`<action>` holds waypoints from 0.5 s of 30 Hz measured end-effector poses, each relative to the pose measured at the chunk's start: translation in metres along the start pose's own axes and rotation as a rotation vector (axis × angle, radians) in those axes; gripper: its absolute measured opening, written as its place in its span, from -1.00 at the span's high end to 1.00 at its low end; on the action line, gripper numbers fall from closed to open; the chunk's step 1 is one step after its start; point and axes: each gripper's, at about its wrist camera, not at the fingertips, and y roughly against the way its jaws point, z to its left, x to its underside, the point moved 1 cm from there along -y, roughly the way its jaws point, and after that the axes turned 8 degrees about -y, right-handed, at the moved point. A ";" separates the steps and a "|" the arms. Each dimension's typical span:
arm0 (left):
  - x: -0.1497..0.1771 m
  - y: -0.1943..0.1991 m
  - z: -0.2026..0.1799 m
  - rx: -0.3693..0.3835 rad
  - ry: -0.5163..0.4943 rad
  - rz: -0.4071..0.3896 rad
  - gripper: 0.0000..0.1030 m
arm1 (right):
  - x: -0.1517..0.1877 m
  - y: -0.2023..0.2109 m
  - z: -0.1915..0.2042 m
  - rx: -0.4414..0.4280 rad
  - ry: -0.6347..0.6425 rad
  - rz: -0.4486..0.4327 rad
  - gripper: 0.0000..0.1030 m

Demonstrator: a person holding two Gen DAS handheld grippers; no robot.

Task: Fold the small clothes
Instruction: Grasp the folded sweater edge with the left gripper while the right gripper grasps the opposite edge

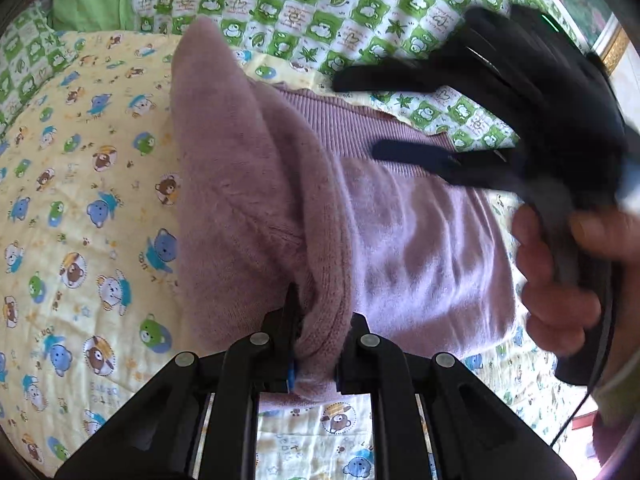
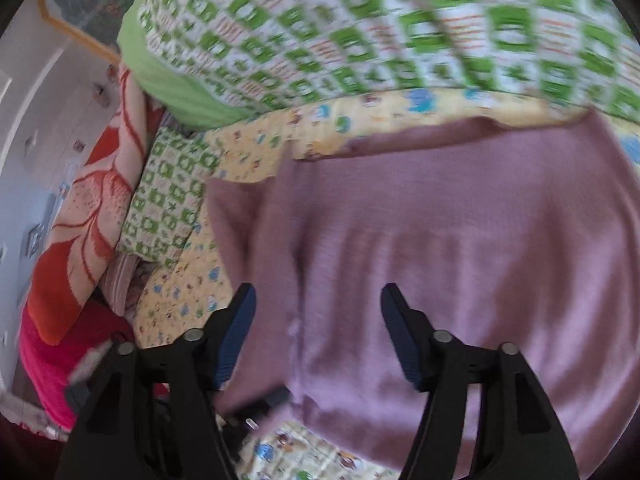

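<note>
1. My left tool (image 1: 316,354) is pinched narrow on a thick fold of the mauve knitted sweater (image 1: 420,248); the bunched edge runs right between its pads.
2. From that grip the held part, which may be a sleeve, rises away from the tool as a tall ridge across the middle of the left wrist view, above the rest of the garment.
3. The body of the sweater lies flat just to the right of that ridge, with its ribbed hem at the far edge.
4. My right tool (image 2: 318,330) stands wide, with nothing between its blue pads; they press on nothing.
5. The sweater (image 2: 460,260) lies beneath and ahead of the right tool, filling most of that view. One finger is over the knit, the other near the garment's left edge.
6. In the left wrist view the right tool (image 1: 360,116) hovers over the far right part of the sweater, near the hem, with my right hand (image 1: 560,276) wrapped round its handle.
7. The sweater rests on a bed, on a yellow bear-print sheet (image 1: 80,200).
8. Beyond it lies a green and white checked quilt (image 1: 320,8).
</note>
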 end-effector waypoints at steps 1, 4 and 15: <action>0.001 0.000 0.001 -0.001 0.001 0.001 0.78 | -0.005 -0.011 0.006 -0.005 0.015 0.025 -0.44; 0.001 -0.003 0.001 -0.002 0.004 0.002 0.78 | -0.015 -0.047 0.021 0.024 0.070 0.112 -0.45; -0.003 0.002 -0.011 -0.001 -0.019 -0.003 0.78 | -0.041 -0.084 0.044 0.054 0.174 0.133 0.70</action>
